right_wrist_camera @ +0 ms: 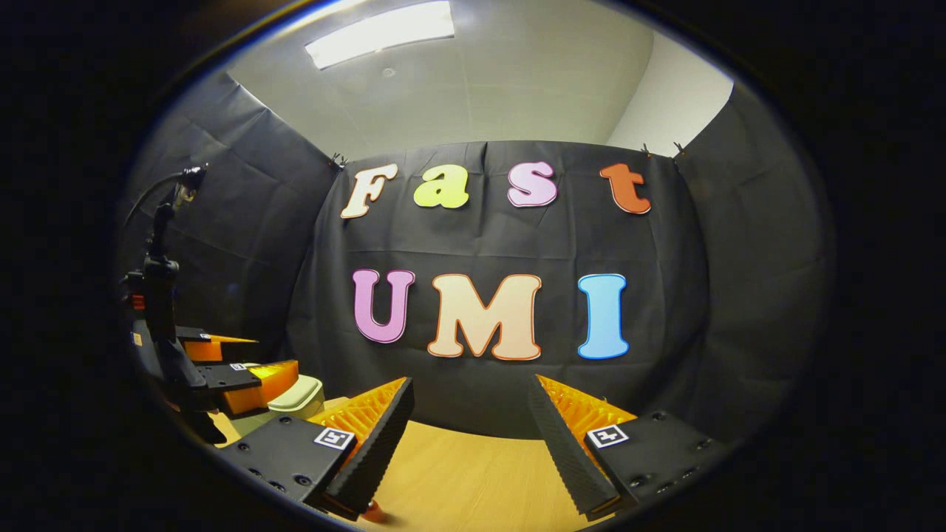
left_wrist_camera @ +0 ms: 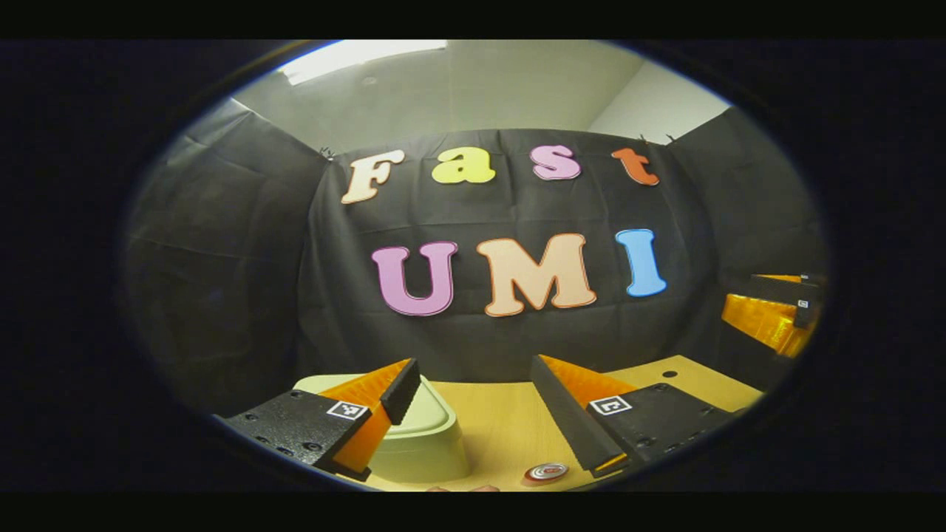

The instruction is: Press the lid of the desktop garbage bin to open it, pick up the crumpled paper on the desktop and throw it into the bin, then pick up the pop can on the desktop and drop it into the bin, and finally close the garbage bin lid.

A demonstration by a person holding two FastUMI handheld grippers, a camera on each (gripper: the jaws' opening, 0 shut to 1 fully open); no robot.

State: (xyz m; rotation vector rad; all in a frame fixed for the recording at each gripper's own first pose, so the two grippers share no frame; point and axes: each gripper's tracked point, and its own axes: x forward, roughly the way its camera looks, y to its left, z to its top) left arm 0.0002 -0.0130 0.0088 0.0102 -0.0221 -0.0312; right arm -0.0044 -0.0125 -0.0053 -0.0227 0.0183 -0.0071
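Note:
A pale green desktop bin (left_wrist_camera: 425, 443) stands on the wooden table at the lower left of the left gripper view, its lid lying flat. My left gripper (left_wrist_camera: 480, 410) hovers open above the table, and its left finger (left_wrist_camera: 399, 390) overlaps the bin's lid. The top of a pop can (left_wrist_camera: 545, 471) shows at the bottom edge, below the right finger. In the right gripper view my right gripper (right_wrist_camera: 473, 443) is open with nothing between its fingers. Far to its left are the left gripper (right_wrist_camera: 236, 380) and the bin (right_wrist_camera: 299, 399). A small red object (right_wrist_camera: 373, 511) peeks out under the left finger.
The light wooden table (left_wrist_camera: 502, 428) reaches back to the black cloth wall. The right gripper (left_wrist_camera: 772, 314) shows at the far right of the left gripper view, off the table's right corner. A dark upright mount (right_wrist_camera: 159, 281) rises above the left gripper.

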